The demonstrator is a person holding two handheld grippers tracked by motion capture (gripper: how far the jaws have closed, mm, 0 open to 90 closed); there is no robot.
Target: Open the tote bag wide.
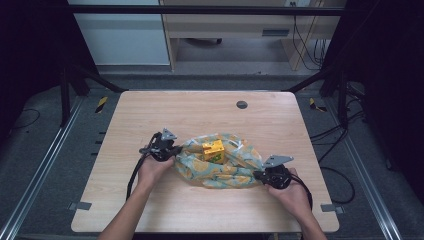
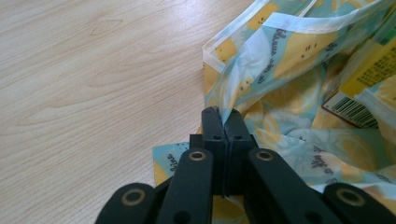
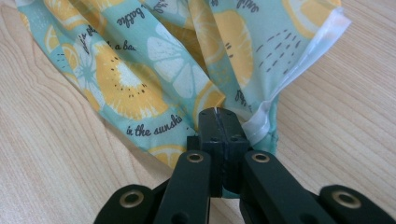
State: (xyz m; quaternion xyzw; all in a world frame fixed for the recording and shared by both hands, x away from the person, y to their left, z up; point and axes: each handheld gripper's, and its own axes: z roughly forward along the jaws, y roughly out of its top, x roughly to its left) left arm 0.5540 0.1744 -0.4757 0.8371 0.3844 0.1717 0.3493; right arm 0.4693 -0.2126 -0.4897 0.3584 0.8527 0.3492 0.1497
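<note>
The left gripper has its jaws pressed together on a fold of the lemon-print cloth, pinching the fabric at its left edge. The right gripper is likewise clamped tight on the cloth, with a white hem bunched just beside its jaws. In the high view the left gripper and right gripper sit at opposite ends of the cloth, each in a hand. The surface is a pale wooden table with a round grey grommet toward its far edge; beyond it stand a grey floor and light cabinets. The cloth lies near the table's middle, gathered between the two grippers, with a yellow box resting inside its folds, nearer the left gripper.
</note>
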